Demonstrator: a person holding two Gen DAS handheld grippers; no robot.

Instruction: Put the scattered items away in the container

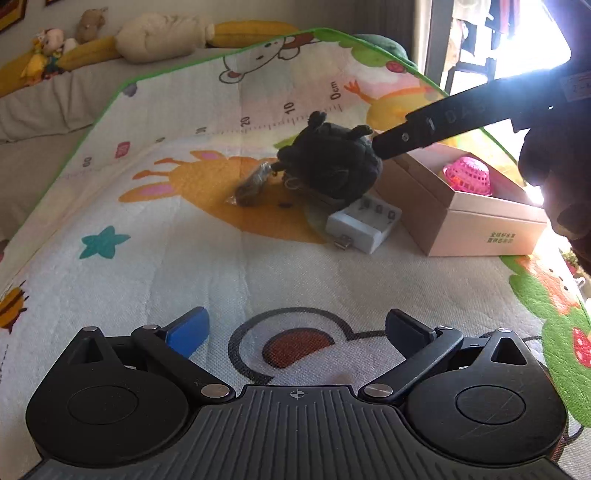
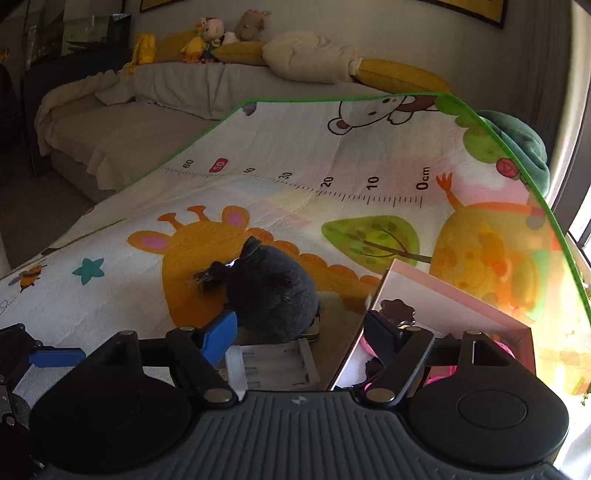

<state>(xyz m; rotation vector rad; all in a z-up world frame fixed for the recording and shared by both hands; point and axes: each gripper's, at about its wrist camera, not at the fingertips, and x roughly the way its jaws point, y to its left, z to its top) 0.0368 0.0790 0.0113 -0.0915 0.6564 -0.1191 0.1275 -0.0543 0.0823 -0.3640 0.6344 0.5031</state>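
Note:
A dark plush toy (image 1: 332, 162) lies on the play mat, with a small brown wrapped item (image 1: 253, 182) at its left and a white battery charger (image 1: 364, 221) in front. To their right an open cardboard box (image 1: 480, 225) holds a pink mesh ball (image 1: 467, 175). My left gripper (image 1: 299, 328) is open and empty, well short of these. My right gripper (image 2: 301, 338) hovers over the plush toy (image 2: 273, 291), the charger (image 2: 271, 365) and the rim of the box (image 2: 454, 295). Its jaws stand apart; the blue finger (image 2: 219, 338) is at the plush's near edge, and neither pad visibly presses.
The mat (image 1: 147, 258) covers a bed. Soft toys and a banana-shaped cushion (image 1: 255, 31) line the far wall. A dark flower-shaped piece (image 2: 397, 308) lies in the box. Bright window light (image 1: 517, 44) comes from the right. A person's dark-gloved hand (image 1: 554, 166) holds the right gripper.

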